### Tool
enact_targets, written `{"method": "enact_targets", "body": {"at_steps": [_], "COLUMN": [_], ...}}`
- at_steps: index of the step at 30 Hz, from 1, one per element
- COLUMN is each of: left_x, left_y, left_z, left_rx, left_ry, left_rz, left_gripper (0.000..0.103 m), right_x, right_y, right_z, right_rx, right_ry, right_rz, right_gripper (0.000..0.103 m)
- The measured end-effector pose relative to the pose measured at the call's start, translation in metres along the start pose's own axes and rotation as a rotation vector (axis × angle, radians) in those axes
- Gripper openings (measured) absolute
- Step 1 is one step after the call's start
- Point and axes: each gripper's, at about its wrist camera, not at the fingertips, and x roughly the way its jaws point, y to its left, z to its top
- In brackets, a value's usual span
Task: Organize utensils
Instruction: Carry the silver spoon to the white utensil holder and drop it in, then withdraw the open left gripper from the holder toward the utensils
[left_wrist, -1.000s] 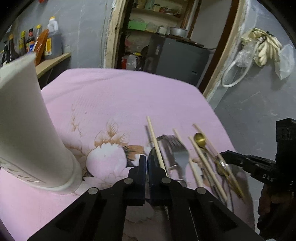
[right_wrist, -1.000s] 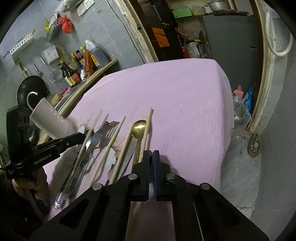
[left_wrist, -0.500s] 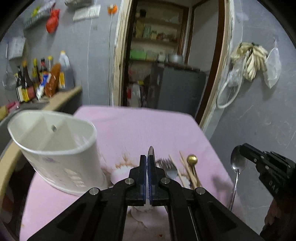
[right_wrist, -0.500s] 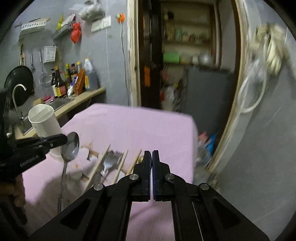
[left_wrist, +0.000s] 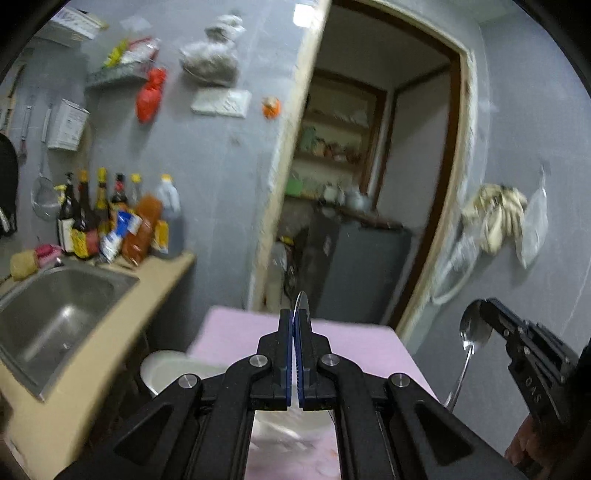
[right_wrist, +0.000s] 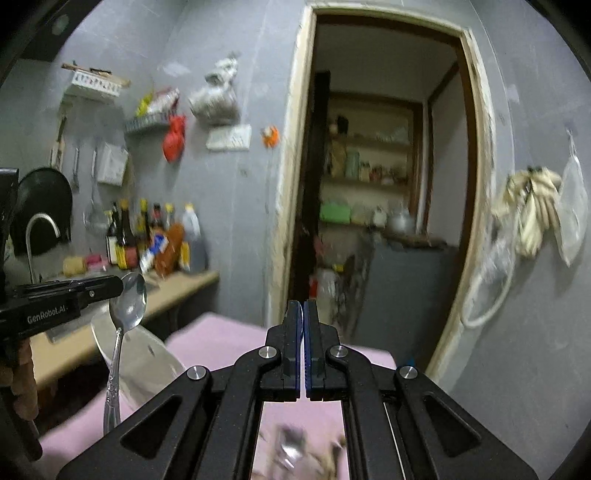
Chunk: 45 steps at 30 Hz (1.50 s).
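A spoon (right_wrist: 127, 306) is clamped by its bowl in the left gripper (right_wrist: 114, 286), handle hanging down. Another spoon (left_wrist: 474, 328) is pinched in the right gripper (left_wrist: 484, 308) — both are held above the pink cloth (left_wrist: 351, 343), beside a white holder (left_wrist: 166, 369).

Grey plastered walls (left_wrist: 221, 177) fill the upper left of both views. At lower left a steel sink (left_wrist: 55, 314) sits in a tan counter (left_wrist: 122, 325), sauce bottles (left_wrist: 110, 221) lined behind it. A wire shelf (right_wrist: 147, 123) hangs high on the wall. At centre a wood-framed doorway (right_wrist: 476, 184) opens onto dim pantry shelves (right_wrist: 369, 177) and a dark cabinet (left_wrist: 362, 266)
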Motion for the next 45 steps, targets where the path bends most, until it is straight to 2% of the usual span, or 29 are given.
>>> {"method": "enact_targets", "body": {"at_steps": [5, 9, 14, 19, 24, 27, 33, 35, 36, 38, 41, 42, 43, 44, 45], "left_x": [0.009, 0.033, 0.046, 0.049, 0.048, 0.046, 0.042, 0.04, 0.038, 0.032, 0.02, 0.016, 0.01, 0.004, -0.003], "left_y": [0.054, 0.083, 0.1, 0.097, 0.079, 0.074, 0.071, 0.071, 0.071, 0.073, 0.074, 0.073, 0.071, 0.069, 0.065], "left_z": [0.03, 0.036, 0.029, 0.01, -0.018, -0.029, -0.037, -0.038, -0.038, -0.035, -0.026, -0.023, -0.02, -0.016, -0.012], "left_rx": [-0.004, 0.002, 0.074, 0.125, 0.201, 0.212, 0.178, 0.161, 0.153, 0.109, 0.051, 0.036, 0.018, -0.003, -0.018], "left_ry": [-0.139, -0.188, -0.235, -0.244, -0.28, -0.265, -0.11, -0.071, -0.055, -0.03, 0.005, 0.011, 0.011, 0.009, 0.01], "left_rz": [0.098, 0.17, 0.252, 0.257, 0.286, 0.274, 0.189, 0.18, 0.186, 0.178, 0.166, 0.163, 0.153, 0.139, 0.126], "left_gripper": [0.002, 0.002, 0.002, 0.002, 0.002, 0.003, 0.005, 0.011, 0.019, 0.023, 0.038, 0.046, 0.054, 0.058, 0.067], "right_x": [0.021, 0.046, 0.063, 0.071, 0.076, 0.076, 0.068, 0.062, 0.06, 0.051, 0.039, 0.034, 0.028, 0.021, 0.015], "right_y": [0.067, 0.109, 0.127, 0.131, 0.134, 0.133, 0.124, 0.12, 0.116, 0.107, 0.089, 0.081, 0.072, 0.062, 0.054], "right_z": [0.02, 0.019, -0.002, -0.027, -0.043, -0.049, -0.057, -0.058, -0.058, -0.055, -0.047, -0.043, -0.04, -0.038, -0.035], "right_rx": [-0.057, -0.113, -0.153, -0.193, -0.194, -0.183, -0.136, -0.113, -0.099, -0.052, 0.008, 0.034, 0.057, 0.079, 0.098], "right_ry": [-0.078, -0.088, -0.067, -0.038, -0.001, 0.019, 0.08, 0.097, 0.099, 0.096, 0.107, 0.109, 0.107, 0.097, 0.087], "right_rz": [-0.041, -0.09, -0.111, -0.135, -0.114, -0.091, -0.05, -0.021, -0.017, -0.004, 0.009, 0.014, 0.018, 0.017, 0.014], "right_gripper": [0.002, 0.002, 0.002, 0.002, 0.002, 0.002, 0.006, 0.022, 0.037, 0.039, 0.039, 0.043, 0.054, 0.06, 0.067]}}
